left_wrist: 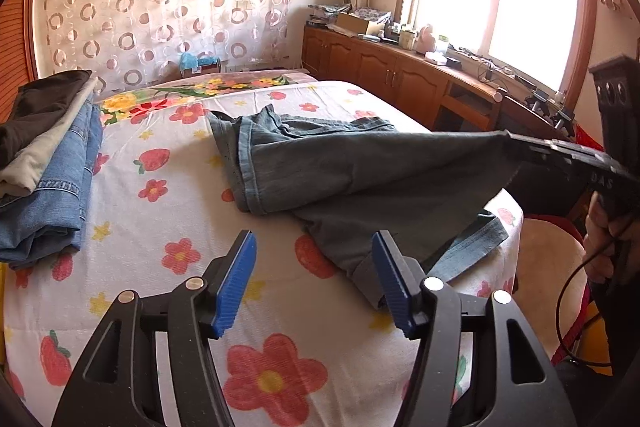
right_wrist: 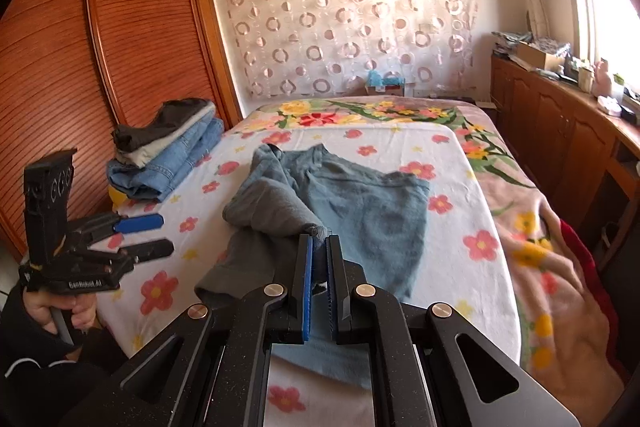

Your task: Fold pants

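right tool [right_wrist: 319, 251] (tilted down) pinching pants [right_wrist: 360, 203]

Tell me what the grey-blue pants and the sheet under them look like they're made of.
The pants look like a soft, thin, washed cotton weave, matte; they drape and crumple limply where the right hand-held gripper pinches them, and the hem shows stitched, faded edges. Possibly light denim. The flowered sheet looks like printed cotton with a fine ribbed texture, matte; the exact fibre cannot be told.

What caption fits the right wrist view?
Right gripper shut on grey-blue pants over a floral bed.
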Motion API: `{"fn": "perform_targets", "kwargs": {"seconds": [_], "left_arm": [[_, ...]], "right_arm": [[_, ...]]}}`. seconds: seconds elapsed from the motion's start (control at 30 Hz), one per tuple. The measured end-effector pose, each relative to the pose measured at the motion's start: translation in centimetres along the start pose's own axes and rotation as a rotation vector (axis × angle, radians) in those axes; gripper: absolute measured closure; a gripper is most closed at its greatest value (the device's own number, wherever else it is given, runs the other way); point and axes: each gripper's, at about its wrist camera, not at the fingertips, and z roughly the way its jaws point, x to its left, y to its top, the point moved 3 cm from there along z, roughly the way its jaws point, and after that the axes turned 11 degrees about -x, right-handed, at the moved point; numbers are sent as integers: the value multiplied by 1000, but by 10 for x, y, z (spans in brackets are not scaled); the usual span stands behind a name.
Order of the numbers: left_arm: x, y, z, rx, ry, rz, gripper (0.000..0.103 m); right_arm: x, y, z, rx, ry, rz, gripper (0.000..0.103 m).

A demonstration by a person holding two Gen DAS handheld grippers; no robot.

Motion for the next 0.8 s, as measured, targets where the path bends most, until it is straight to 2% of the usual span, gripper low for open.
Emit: {"fn": "perform_targets", "kwargs": {"seconds": [0.07,0.13,0.57,0.8], "left_arm": [[0,1,1,-5,0,-7,29],[-1,2,2,-15,4,-16,28],[-5,4,16,10,23,-19,27],[-4,3,16,0,34,-24,27]], "right_arm": [[-3,-5,-5,12,-13,4,97],[-9,-10,-12,23,-22,21,97],[-27,-35,-21,124,-48,90,97],[-37,-47,-11,166,-74,107,97]]}}
